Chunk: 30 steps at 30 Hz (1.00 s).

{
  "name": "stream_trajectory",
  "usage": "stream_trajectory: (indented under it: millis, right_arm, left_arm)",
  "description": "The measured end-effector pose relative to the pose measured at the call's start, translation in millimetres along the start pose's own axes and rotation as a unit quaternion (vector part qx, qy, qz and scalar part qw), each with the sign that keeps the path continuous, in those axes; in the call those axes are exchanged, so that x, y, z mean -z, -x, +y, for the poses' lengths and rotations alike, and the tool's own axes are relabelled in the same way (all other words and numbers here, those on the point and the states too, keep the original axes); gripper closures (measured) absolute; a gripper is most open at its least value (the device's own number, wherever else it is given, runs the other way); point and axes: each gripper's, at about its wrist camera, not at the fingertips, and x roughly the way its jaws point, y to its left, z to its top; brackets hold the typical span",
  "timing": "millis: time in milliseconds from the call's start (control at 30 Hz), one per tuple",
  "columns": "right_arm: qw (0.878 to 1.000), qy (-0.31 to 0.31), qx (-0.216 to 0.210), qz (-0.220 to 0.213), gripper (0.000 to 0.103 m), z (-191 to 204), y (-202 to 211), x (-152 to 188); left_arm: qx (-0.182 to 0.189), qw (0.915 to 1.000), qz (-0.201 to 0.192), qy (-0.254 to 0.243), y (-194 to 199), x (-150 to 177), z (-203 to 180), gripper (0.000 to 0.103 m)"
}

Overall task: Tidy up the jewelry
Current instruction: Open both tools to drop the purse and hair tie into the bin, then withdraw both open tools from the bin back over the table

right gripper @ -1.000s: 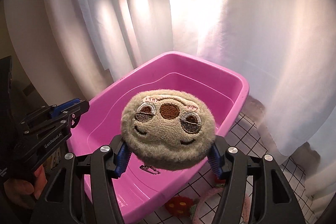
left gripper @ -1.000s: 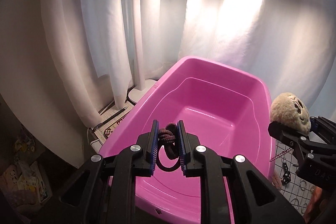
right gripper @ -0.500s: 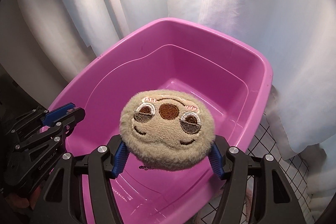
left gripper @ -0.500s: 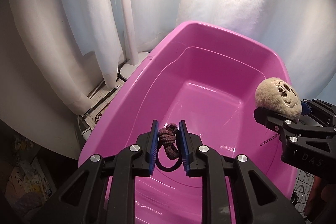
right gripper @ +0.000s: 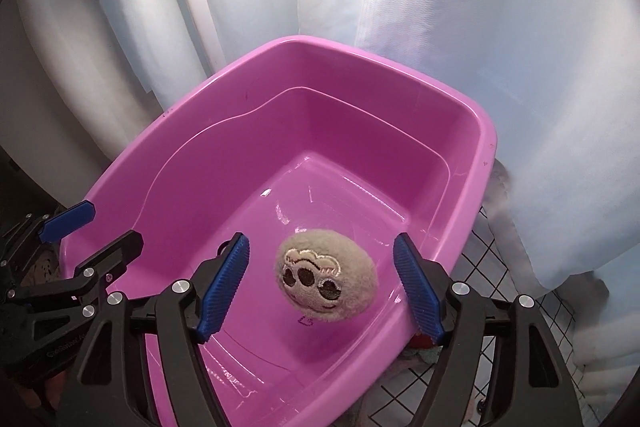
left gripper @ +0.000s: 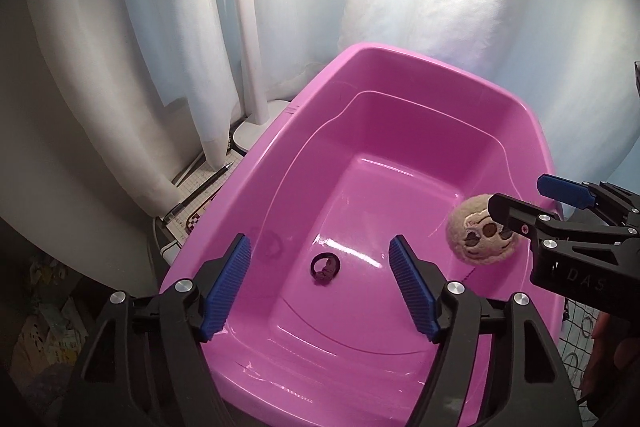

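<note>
Here the left gripper (left gripper: 320, 283) hangs over a pink tub (left gripper: 516, 115), its blue pads spread wide and opening, with nothing pressed between them. Below the gap, a dark hair tie (left gripper: 326, 267) sits low in the tub near the floor; whether it already rests on the plastic cannot be told. Its ring stands toward the far side, and its knotted lump toward the camera, so its long axis runs roughly along the line the gripper points. A faint reflection of it shows on the tub's left inner wall.

The right gripper (right gripper: 322, 287) is also over the tub, its jaws opening, the pads clear of the round plush clip (right gripper: 326, 285) between them. The beige, fuzzy clip shows an embroidered face with two dark eyes and a nose, turned up toward the camera and tilted, the top of the face toward the upper left. It is slightly oval, its longer side running from upper left to lower right. From the left wrist view the clip (left gripper: 482, 233) appears just in front of the right gripper's (left gripper: 532, 201) fingertips, above the tub's right side; whether it touches the tub cannot be told.

The tub is glossy, with a stepped inner wall and bright glints on its floor. It stands on a white surface with a black grid (right gripper: 504, 263). White curtains (left gripper: 420, 7) hang close behind it, brightly lit. A white lamp post (left gripper: 250, 39) rises from a round base beside the tub's left far corner, and a pen (left gripper: 200, 191) lies on a mat near the curtain's hem.
</note>
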Motion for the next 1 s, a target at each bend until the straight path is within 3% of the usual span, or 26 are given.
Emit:
stream_trajectory:
  millis: [1000]
  right_arm:
    - [1.0,0.002,0.003,-0.027,0.031,8,36,18]
  left_arm:
    - [-0.011,0.9997,-0.016,0.011,25,30,-2,0.031]
